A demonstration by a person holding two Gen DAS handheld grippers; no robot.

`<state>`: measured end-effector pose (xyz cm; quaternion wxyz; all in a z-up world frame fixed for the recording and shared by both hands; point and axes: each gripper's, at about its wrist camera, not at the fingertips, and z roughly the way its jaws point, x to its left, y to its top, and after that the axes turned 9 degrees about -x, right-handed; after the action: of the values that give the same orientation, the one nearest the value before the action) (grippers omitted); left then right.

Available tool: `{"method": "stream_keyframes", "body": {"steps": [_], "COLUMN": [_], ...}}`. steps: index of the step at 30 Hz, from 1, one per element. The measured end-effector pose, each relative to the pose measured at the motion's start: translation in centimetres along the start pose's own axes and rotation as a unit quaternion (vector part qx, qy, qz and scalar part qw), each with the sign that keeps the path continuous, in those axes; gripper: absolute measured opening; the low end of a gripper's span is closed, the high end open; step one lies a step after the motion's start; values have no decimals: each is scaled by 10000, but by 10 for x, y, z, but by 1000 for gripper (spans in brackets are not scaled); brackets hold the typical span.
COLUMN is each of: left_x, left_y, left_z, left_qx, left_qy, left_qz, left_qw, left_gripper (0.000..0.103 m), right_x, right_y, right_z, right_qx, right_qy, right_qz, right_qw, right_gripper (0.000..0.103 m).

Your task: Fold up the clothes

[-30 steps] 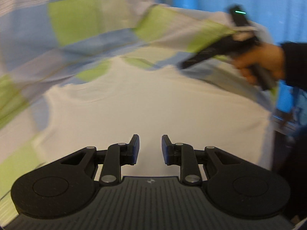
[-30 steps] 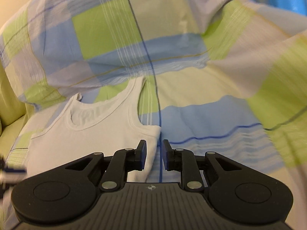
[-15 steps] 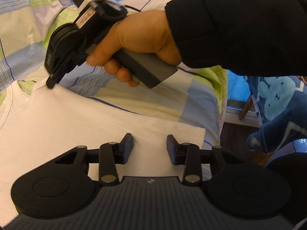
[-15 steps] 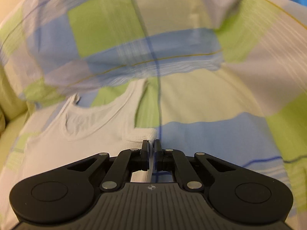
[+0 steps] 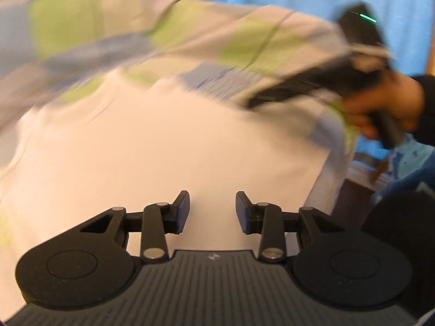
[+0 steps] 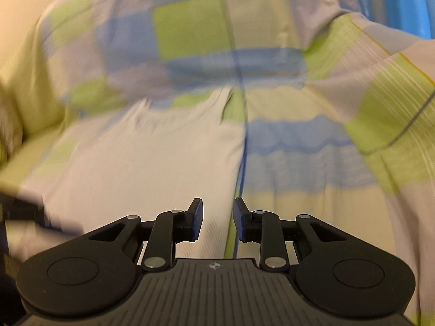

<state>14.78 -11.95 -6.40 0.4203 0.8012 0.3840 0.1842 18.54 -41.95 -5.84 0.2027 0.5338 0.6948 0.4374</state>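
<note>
Letting go now: right gripper (image 6: 217, 218) has released the vest (image 6: 152, 163) edge; left gripper (image 5: 212, 212) hangs released too, fold unstarted.

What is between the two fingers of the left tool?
Only the white tank top, lying flat below the open left tool; nothing is pinched. The left wrist view shows it.
</note>
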Motion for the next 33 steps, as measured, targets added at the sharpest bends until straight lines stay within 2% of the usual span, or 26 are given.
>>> {"method": "stream_keyframes", "body": {"steps": [3, 6, 11, 14, 16, 18, 19, 20, 23, 24, 25, 26, 27, 29, 33], "left_x": [14, 11, 5, 18, 27, 33, 34, 33, 28, 26, 23, 19, 16, 9, -5], "left_y": [-16, -23, -34, -42, -48, -47, -45, -43, -37, -36, -35, -34, -33, -33, -38], "left_z": [-19, -34, -55, -69, -79, -90, -95, -100, -114, -119, -123, -128, -133, -141, -152], "left_qx": [275, 402, 485, 527, 526, 477, 427, 399, 324, 287, 240, 176, 117, 43, 131], "left_qy": [184, 268, 585, 763, 859, 1010, 1095, 1208, 1500, 1582, 1670, 1779, 1843, 1916, 2057], "left_qz": [-206, -167, -97, -370, -672, -1047, -1144, -1195, -1347, -1403, -1444, -1479, -1506, -1569, -1625], "left_qw": [9992, 9987, 9971, 9950, 9926, 9882, 9865, 9847, 9789, 9770, 9750, 9727, 9712, 9688, 9650], "left_gripper": [29, 29, 29, 29, 29, 31, 34, 36, 50, 60, 72, 78, 89, 100, 102], "right_x": [13, 19, 28, 37, 45, 57, 64, 72, 94, 99, 104, 108, 113, 121, 131], "right_y": [-29, -44, -49, -43, -33, -24, -20, -16, -14, -14, -14, -16, -17, -20, -27], "right_z": [-15, -36, -49, -56, -67, -80, -87, -93, -108, -112, -117, -121, -126, -135, -146], "right_qx": [346, 386, 759, 862, 661, 440, 340, 242, 65, 17, -30, -72, -114, -191, -137], "right_qy": [-277, -523, -707, -831, -882, -924, -953, -985, -1115, -1132, -1150, -1166, -1183, -1205, -1158], "right_qz": [-385, -461, -387, -429, -336, -261, -253, -253, -246, -156, -68, 6, 81, 230, 404], "right_qw": [9983, 9968, 9939, 9919, 9933, 9944, 9946, 9945, 9934, 9934, 9933, 9931, 9929, 9923, 9924], "right_gripper": [27, 26, 27, 27, 31, 46, 61, 72, 81, 86, 95, 101, 101, 101, 101]}}
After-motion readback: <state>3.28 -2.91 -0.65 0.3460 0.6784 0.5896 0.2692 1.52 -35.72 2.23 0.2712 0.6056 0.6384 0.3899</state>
